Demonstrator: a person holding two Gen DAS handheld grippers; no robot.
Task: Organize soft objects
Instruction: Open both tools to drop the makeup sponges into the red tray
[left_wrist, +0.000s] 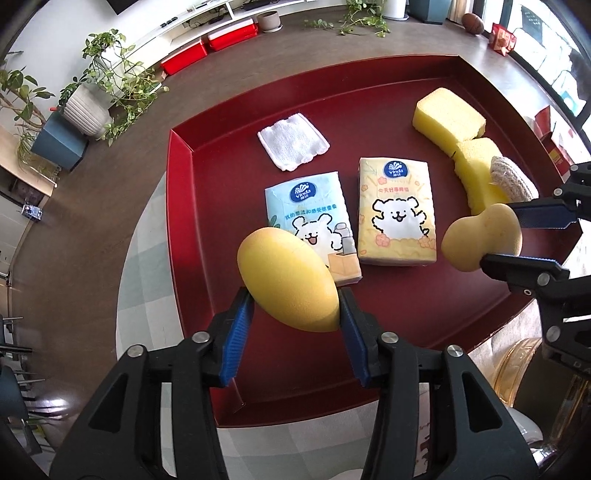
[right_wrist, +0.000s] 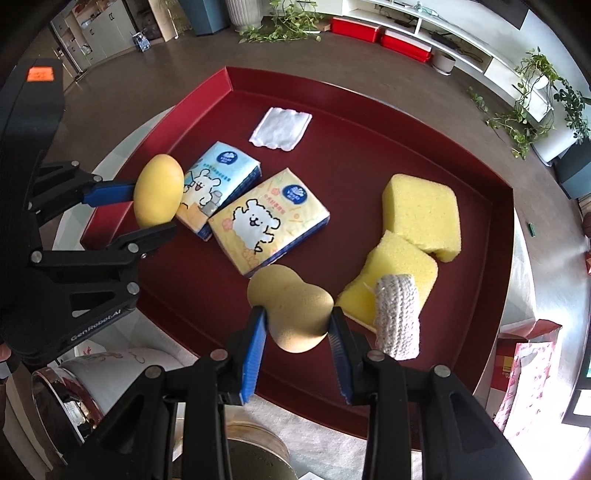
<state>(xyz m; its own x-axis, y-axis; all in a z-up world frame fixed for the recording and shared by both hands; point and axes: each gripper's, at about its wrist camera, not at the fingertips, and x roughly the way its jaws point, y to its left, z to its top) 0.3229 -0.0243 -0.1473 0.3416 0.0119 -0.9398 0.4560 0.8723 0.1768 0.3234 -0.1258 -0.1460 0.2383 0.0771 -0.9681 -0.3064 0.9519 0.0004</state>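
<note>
So your left gripper (left_wrist: 295, 306) has its fingers clamped on the egg-shaped sponge (left_wrist: 286, 278), the right gripper (right_wrist: 297, 325) pinches the peanut-shaped sponge (right_wrist: 291, 306), both over the red tray's (left_wrist: 406, 325) near edge.

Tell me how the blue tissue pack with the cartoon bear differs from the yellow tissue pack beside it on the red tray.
The blue tissue pack is pale blue; the yellow tissue pack is pale yellow. The blue pack's bear stands by a box; the yellow pack's bear sits among flowers. The held egg-shaped sponge partly hides the blue pack in the left wrist view; the yellow pack shows whole. Both lie flat on the red tray, same logo.
</note>
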